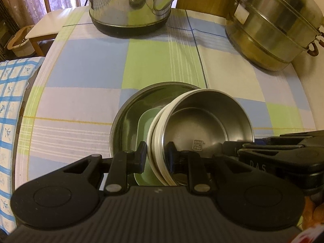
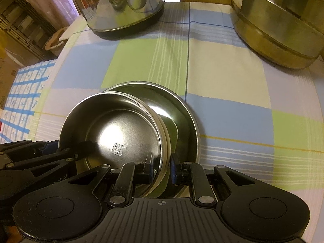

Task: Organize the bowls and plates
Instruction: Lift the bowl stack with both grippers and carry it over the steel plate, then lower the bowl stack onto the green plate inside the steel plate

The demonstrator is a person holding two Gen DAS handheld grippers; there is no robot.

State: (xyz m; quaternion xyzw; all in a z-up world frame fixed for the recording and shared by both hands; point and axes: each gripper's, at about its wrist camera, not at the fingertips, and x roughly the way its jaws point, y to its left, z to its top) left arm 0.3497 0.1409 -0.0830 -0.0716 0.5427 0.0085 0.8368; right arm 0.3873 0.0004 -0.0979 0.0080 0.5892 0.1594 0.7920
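I'm holding the steel bowl (image 1: pixel 204 121) by its rim from two sides, tilted above the wide steel plate (image 1: pixel 129 109), its white outer wall (image 1: pixel 155 139) showing along the edge. A stamped mark is showing on the bowl's inner bottom. My left gripper (image 1: pixel 157 158) is pinching the bowl's rim, one finger inside and one outside. My right gripper (image 2: pixel 162 168) is doing the same on the opposite side of the rim, pressed onto the wall. Under the bowl, a pale green dish (image 1: pixel 142 125) is lying inside the steel plate, partly hidden by the bowl. The steel plate is sitting on the checked tablecloth (image 1: pixel 87 64) that is covering the table. Beyond the steel plate, at the table's far edge, the shiny kettle (image 1: pixel 129 4) is standing on its dark base. To the right of the kettle, the stacked steel steamer pot (image 1: pixel 279 30) is resting, well apart from the steel plate.
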